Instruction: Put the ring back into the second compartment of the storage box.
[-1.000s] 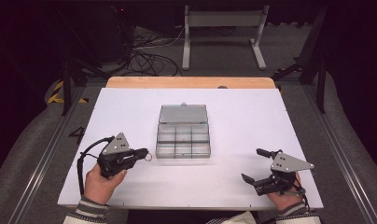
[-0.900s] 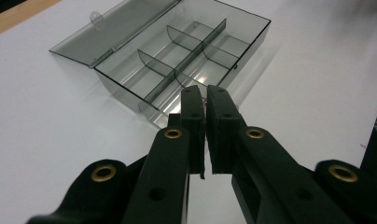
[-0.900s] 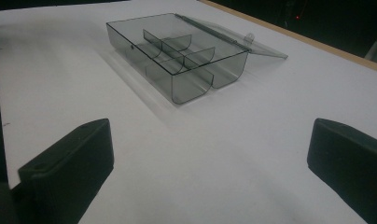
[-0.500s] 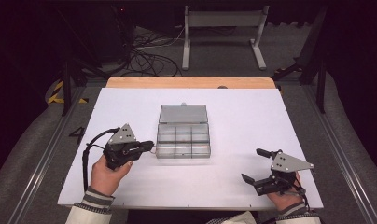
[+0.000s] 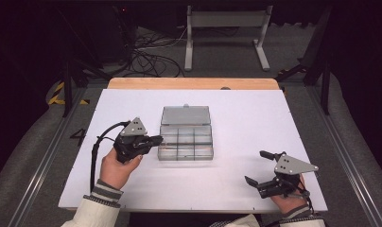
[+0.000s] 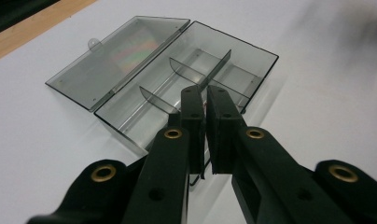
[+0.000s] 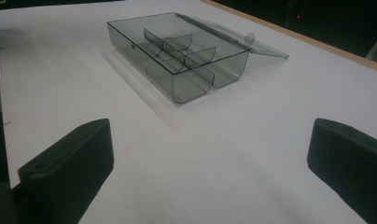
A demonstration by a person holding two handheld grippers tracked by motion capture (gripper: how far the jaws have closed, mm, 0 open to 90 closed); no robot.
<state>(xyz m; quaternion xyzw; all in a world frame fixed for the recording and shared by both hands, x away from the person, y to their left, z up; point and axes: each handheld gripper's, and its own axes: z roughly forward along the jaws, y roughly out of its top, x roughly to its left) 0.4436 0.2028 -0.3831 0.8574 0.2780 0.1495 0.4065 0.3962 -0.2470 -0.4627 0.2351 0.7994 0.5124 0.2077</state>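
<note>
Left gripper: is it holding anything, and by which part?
Cannot be told: the left gripper, jaws almost shut, reaches the clear box at its end wall; any grip is hidden.

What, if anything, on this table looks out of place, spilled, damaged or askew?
Nothing stands out. The clear compartment box sits square on the white table, its lid folded flat open behind it, compartments empty, no cracks or spills visible. The left gripper is at its left edge; the right gripper rests apart.

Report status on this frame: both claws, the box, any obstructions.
Left claw nearly shut, empty, at the near-left rim of the clear smoky plastic compartment box. Right claw open, parked apart. Box lid open, compartments empty. Nothing between.
</note>
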